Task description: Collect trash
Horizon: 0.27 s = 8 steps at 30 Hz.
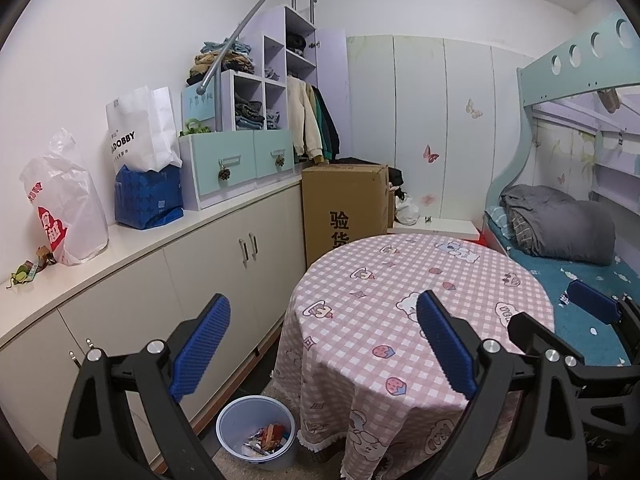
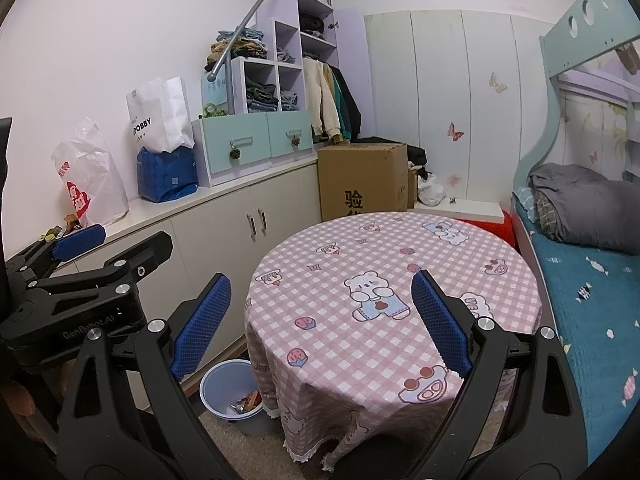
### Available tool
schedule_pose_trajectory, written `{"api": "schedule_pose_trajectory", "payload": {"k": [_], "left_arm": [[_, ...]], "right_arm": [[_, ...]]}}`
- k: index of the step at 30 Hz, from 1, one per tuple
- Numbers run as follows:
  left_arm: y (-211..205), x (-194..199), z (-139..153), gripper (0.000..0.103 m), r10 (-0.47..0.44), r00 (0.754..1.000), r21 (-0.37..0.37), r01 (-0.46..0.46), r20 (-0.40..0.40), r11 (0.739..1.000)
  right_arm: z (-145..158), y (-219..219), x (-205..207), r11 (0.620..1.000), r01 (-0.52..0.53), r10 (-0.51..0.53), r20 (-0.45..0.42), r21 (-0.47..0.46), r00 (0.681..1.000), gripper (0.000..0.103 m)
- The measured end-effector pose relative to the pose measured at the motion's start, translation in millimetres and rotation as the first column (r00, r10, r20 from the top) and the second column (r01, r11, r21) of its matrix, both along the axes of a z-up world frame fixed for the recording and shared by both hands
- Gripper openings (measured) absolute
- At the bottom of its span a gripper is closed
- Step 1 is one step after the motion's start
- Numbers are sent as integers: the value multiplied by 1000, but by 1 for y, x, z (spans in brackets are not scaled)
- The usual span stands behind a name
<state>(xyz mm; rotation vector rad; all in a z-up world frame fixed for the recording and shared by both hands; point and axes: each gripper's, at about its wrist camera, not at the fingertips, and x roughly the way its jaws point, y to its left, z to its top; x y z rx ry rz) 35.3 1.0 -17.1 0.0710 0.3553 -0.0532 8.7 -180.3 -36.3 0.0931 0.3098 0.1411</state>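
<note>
A pale blue waste bin [image 1: 240,416] stands on the floor between the round table and the cabinets, with several wrappers [image 1: 269,437] inside; it also shows in the right wrist view as the bin [image 2: 218,388]. The table [image 1: 472,272] wears a pink checked cloth with nothing lying on it. My left gripper [image 1: 324,344] hangs open above the table's left edge, empty. My right gripper [image 2: 322,316] is open too, over the table [image 2: 360,248]. Small scraps [image 1: 26,274] lie on the counter at far left.
A long white counter [image 1: 208,220] over cabinets runs along the left wall with plastic bags [image 1: 64,204], a blue bag and drawer units. A cardboard box [image 1: 344,204] stands behind the table. A bunk bed [image 1: 580,312] with a grey blanket is at the right.
</note>
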Motion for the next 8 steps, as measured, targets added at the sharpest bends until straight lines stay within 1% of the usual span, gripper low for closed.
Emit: {"api": "schedule_pose_trajectory", "payload": {"k": [5,8], "left_arm": [[-10,24,-15,93,2,999,15,-1,-48,1000],[-23,46,-30,93,4,995,45,0,-95,999]], "right_arm": [[-21,-9,20,1000,-1,3,-50,30,999,90],[-35,-17,35,999,11,-8,-93,35,996,90]]}}
